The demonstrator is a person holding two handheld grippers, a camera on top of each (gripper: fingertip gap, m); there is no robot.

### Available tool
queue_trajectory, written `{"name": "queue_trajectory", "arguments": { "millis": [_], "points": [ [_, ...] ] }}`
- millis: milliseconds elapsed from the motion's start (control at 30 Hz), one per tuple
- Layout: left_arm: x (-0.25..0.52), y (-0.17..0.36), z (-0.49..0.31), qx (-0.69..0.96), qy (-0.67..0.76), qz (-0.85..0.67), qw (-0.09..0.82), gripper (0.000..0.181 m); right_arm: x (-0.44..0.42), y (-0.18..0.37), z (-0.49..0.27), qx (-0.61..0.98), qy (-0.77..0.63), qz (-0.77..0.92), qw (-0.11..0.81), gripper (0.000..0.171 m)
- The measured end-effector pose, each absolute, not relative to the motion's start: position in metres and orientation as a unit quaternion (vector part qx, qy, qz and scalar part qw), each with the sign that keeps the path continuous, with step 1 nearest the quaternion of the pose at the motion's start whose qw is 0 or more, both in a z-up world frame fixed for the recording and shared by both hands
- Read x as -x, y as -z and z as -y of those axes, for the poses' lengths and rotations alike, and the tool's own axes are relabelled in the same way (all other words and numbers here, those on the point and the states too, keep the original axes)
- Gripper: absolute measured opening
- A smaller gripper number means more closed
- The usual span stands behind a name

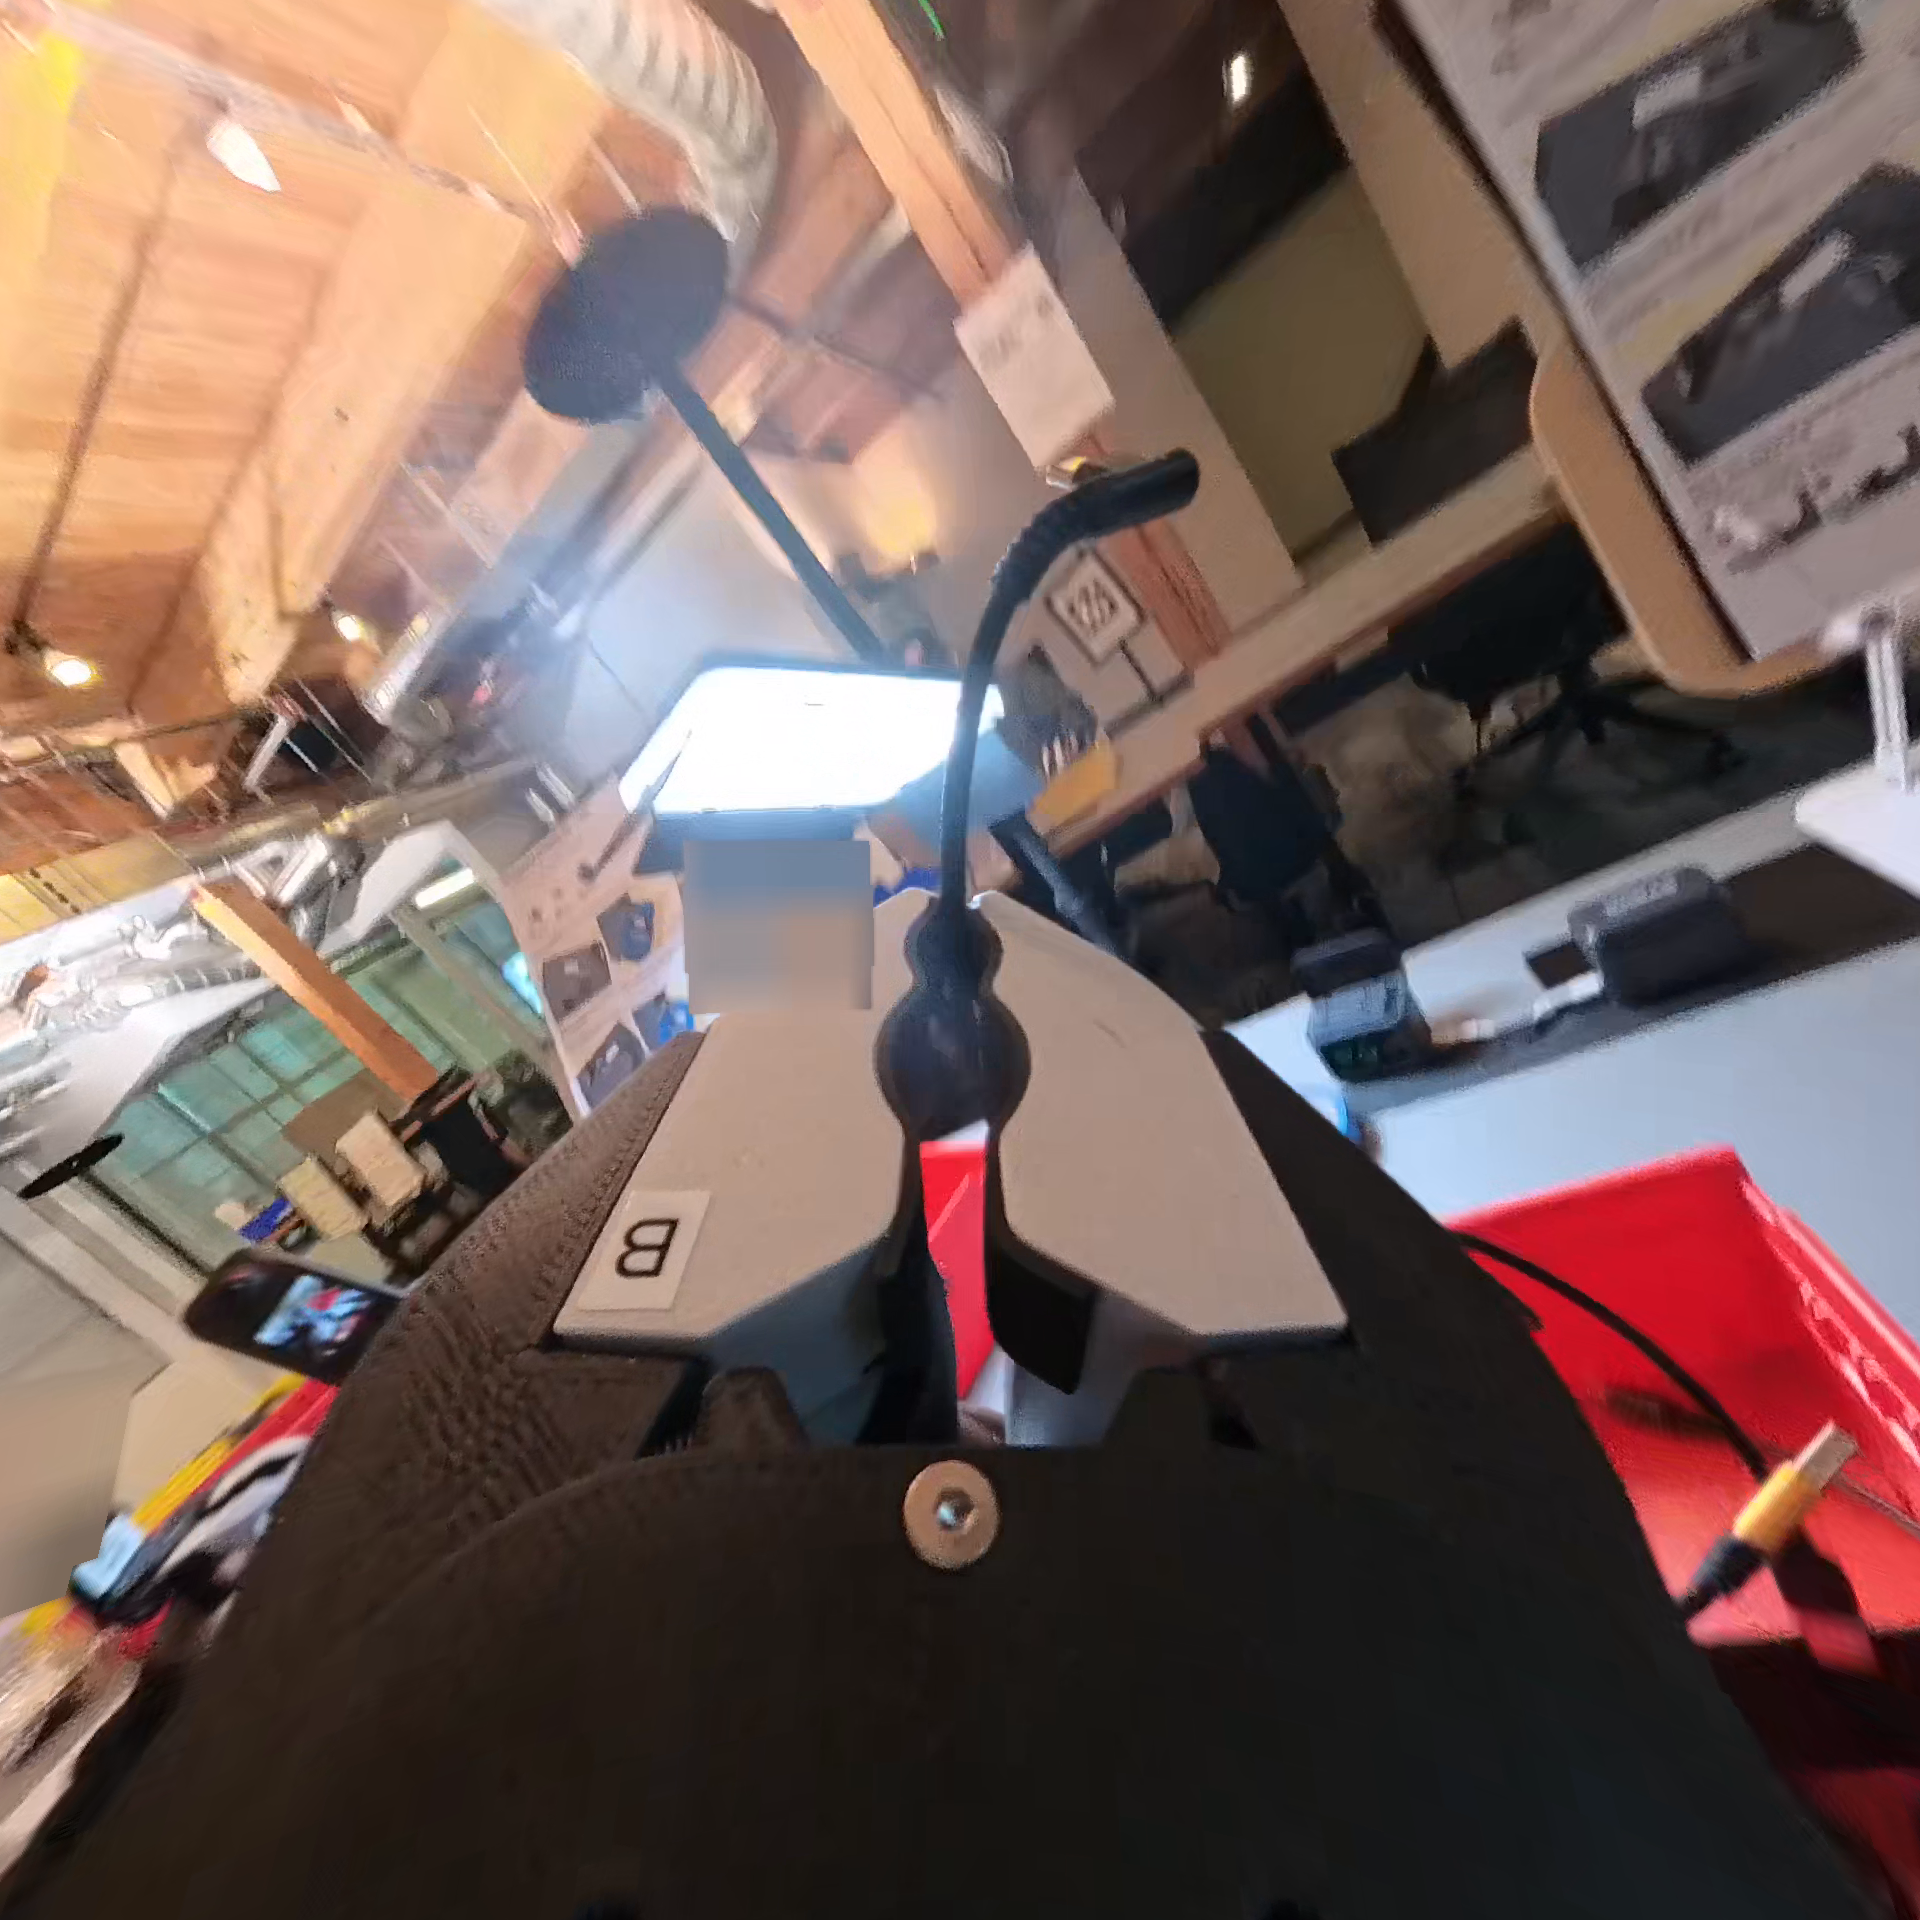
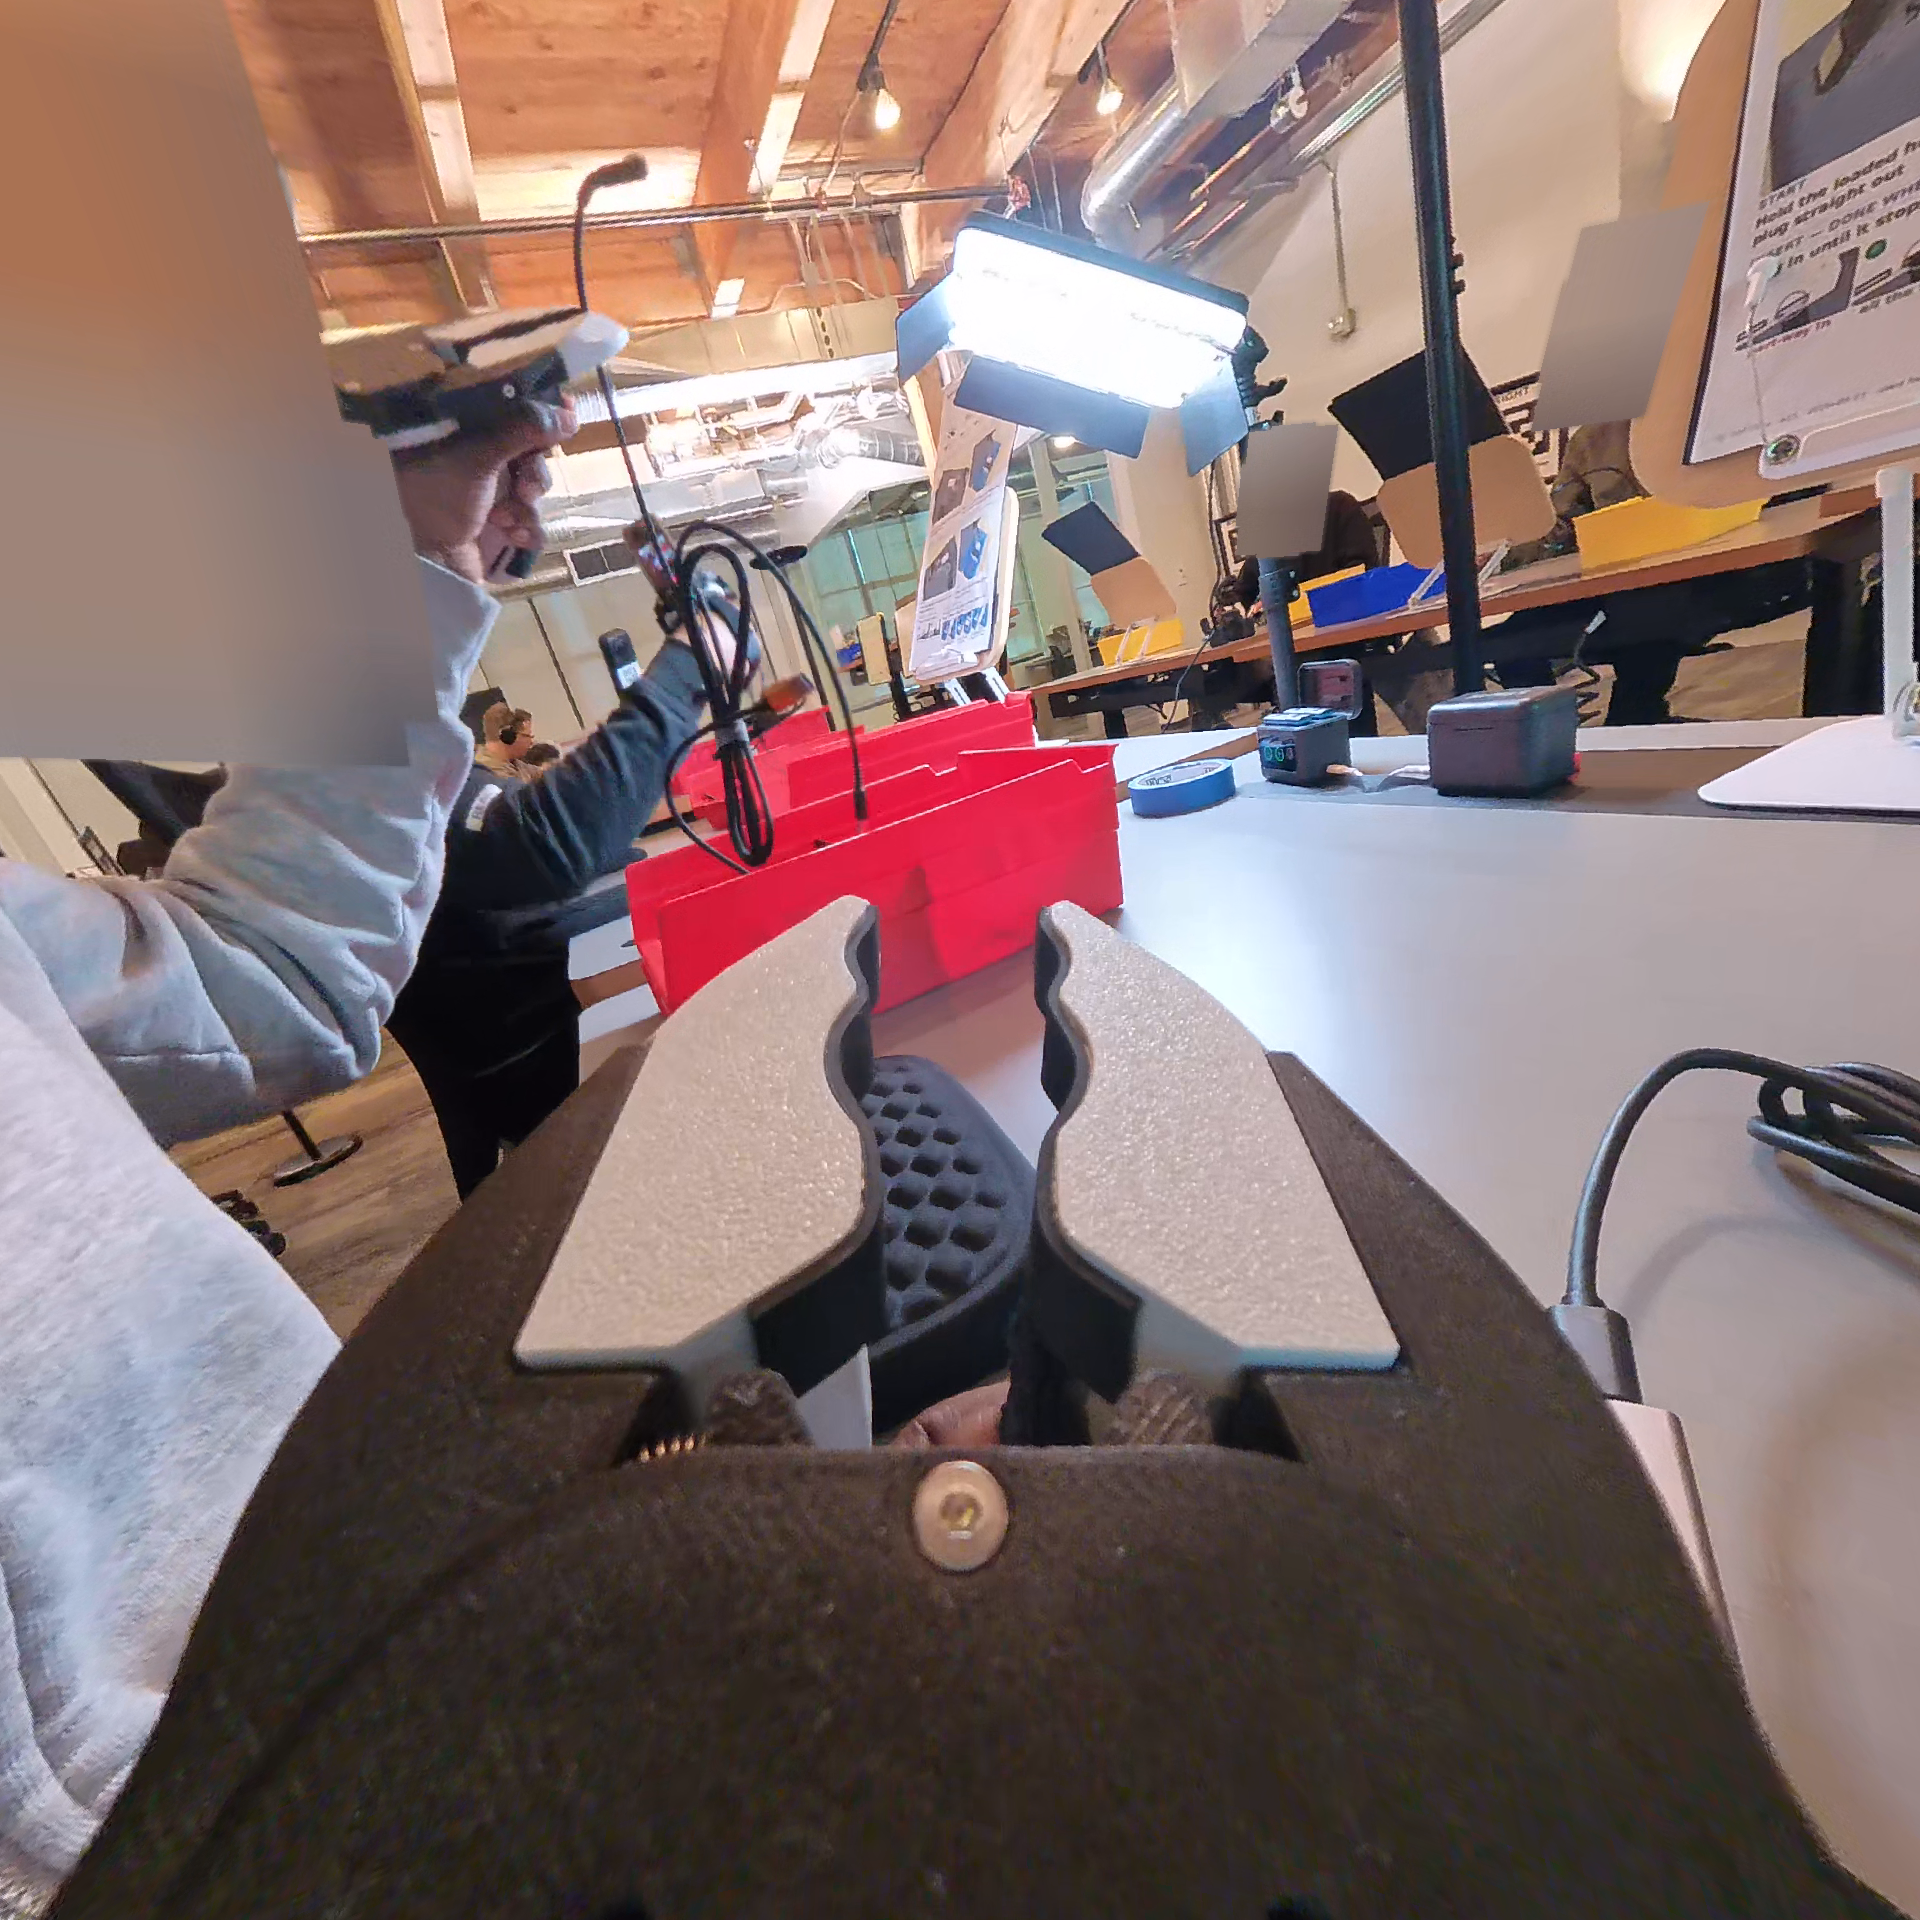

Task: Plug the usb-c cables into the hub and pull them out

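Clamping black cable (image 1: 961, 790) aloft: left claw (image 1: 951, 914) | right claw (image 2: 956, 935) apart, near table edge (image 2: 613, 1023)

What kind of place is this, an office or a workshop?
Probably an open workshop or lab: exposed wooden ceiling beams, a bright studio light panel on a stand, and long work tables with red parts bins.

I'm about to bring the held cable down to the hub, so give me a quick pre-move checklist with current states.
1. Left gripper shut on the black cable: ok.
2. Plug end free above the fingers, bent sideways: not ok for a straight insertion.
3. Right gripper open and holding nothing: ok.
4. Hub at the right gripper's side on the table, own cord attached: ok.
5. Hub ports visible: cannot tell.
6. Spare cables hang over the red bin, apart from the hub: ok.
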State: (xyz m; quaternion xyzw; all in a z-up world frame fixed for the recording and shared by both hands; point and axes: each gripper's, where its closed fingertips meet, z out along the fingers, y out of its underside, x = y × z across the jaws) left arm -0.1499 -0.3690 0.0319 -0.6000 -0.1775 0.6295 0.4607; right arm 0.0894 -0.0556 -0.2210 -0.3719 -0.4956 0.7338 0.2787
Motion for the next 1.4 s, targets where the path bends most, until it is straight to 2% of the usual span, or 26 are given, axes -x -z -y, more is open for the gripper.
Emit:
{"name": "queue_trajectory", "arguments": {
  "millis": [133,200,300,400,467,567,667,700,900,967,1033,1067,1167,1200,1267,1333,1400],
  "points": [
    [0.133,-0.046,0.377,0.5,-0.574,0.162,0.628,0.004,-0.089,0.221,0.056,0.373,-0.733,0.496,0.278,0.028],
    [0.133,-0.036,0.382,0.484,-0.556,0.149,0.66,0.003,-0.089,0.222,0.056,0.374,-0.733,0.496,0.278,0.028],
    [0.142,-0.008,0.382,0.514,-0.539,0.155,0.649,0.004,-0.088,0.222,0.056,0.375,-0.732,0.497,0.277,0.028],
    [0.136,-0.004,0.385,0.516,-0.498,0.167,0.676,0.004,-0.088,0.224,0.059,0.374,-0.723,0.508,0.281,0.028],
    [0.133,-0.012,0.393,0.508,-0.549,0.154,0.645,0.004,-0.087,0.226,0.064,0.368,-0.712,0.524,0.287,0.028],
    [0.106,-0.032,0.385,0.469,-0.48,0.122,0.731,0.004,-0.087,0.227,0.069,0.361,-0.704,0.537,0.293,0.028],
    [0.14,-0.023,0.405,0.484,-0.525,0.181,0.677,0.004,-0.087,0.227,0.068,0.363,-0.706,0.533,0.294,0.028],
    [0.138,-0.024,0.399,0.485,-0.52,0.167,0.683,0.004,-0.087,0.227,0.068,0.364,-0.707,0.531,0.293,0.028],
    [0.091,-0.063,0.387,0.416,-0.477,0.089,0.77,0.004,-0.086,0.227,0.067,0.367,-0.707,0.53,0.292,0.027],
    [0.111,-0.05,0.383,0.455,-0.484,0.094,0.741,0.003,-0.087,0.226,0.067,0.366,-0.709,0.528,0.292,0.027],
    [0.142,-0.003,0.361,0.579,-0.43,0.11,0.683,0.003,-0.088,0.225,0.066,0.365,-0.712,0.525,0.291,0.027],
    [0.141,0.002,0.358,0.584,-0.432,0.109,0.679,0.003,-0.088,0.225,0.065,0.365,-0.713,0.523,0.291,0.027],
    [0.101,-0.057,0.396,0.409,-0.451,0.11,0.786,0.003,-0.087,0.225,0.065,0.369,-0.714,0.521,0.288,0.027],
    [0.102,-0.063,0.402,0.397,-0.443,0.119,0.795,0.003,-0.086,0.226,0.065,0.369,-0.714,0.522,0.286,0.027],
    [0.118,-0.053,0.39,0.443,-0.449,0.126,0.766,0.004,-0.087,0.225,0.065,0.368,-0.715,0.52,0.287,0.027],
    [0.1,-0.062,0.385,0.407,-0.412,0.09,0.81,0.003,-0.087,0.225,0.064,0.368,-0.717,0.518,0.286,0.027],
    [0.111,-0.055,0.38,0.434,-0.405,0.118,0.796,0.002,-0.087,0.225,0.064,0.37,-0.718,0.516,0.285,0.027]
  ]
}}
